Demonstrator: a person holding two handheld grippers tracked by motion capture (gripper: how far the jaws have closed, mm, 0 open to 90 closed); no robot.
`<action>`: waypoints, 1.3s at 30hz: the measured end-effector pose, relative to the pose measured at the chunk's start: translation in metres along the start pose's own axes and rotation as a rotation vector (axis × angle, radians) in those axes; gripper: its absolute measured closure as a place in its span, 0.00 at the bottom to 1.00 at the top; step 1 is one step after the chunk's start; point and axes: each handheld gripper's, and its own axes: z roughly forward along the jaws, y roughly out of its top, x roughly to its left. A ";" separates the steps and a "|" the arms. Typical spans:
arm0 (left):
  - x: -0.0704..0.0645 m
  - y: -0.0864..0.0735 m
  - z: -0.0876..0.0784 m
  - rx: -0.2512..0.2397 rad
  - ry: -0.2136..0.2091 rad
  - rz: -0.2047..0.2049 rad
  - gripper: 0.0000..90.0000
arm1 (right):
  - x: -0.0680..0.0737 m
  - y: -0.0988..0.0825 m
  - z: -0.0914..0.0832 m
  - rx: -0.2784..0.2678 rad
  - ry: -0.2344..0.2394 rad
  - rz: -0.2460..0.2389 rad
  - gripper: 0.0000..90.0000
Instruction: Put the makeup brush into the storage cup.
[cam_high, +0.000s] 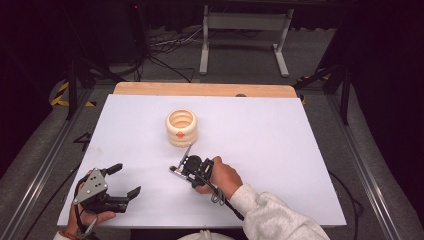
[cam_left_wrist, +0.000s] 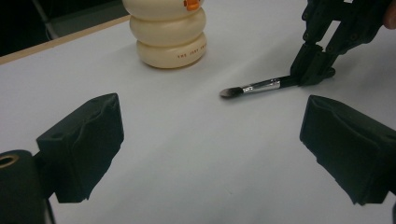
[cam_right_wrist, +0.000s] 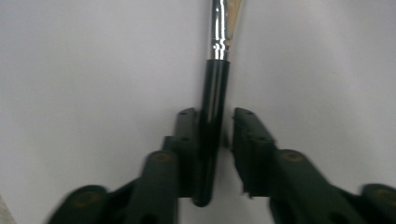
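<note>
Two tools low over table: right tool (cam_right_wrist: 212, 140) clamping brush (cam_right_wrist: 215, 93) handle, left tool (cam_high: 118, 182) wide.

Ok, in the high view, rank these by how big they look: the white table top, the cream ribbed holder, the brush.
Largest to smallest:
1. White table top, by far.
2. Cream ribbed holder.
3. Brush, a thin sliver; its handle end sits in the right hand-held gripper, so part is hidden.
</note>
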 end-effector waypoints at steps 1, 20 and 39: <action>0.000 0.000 0.000 0.000 -0.003 -0.002 0.08 | 0.000 0.000 0.000 -0.005 0.002 0.001 0.89; 0.004 0.005 0.013 0.000 -0.041 -0.102 0.13 | -0.017 -0.050 -0.024 -0.335 0.035 0.056 0.89; -0.028 0.069 0.092 -0.087 -0.278 -0.151 0.21 | -0.015 -0.081 -0.057 -0.675 0.024 0.059 0.89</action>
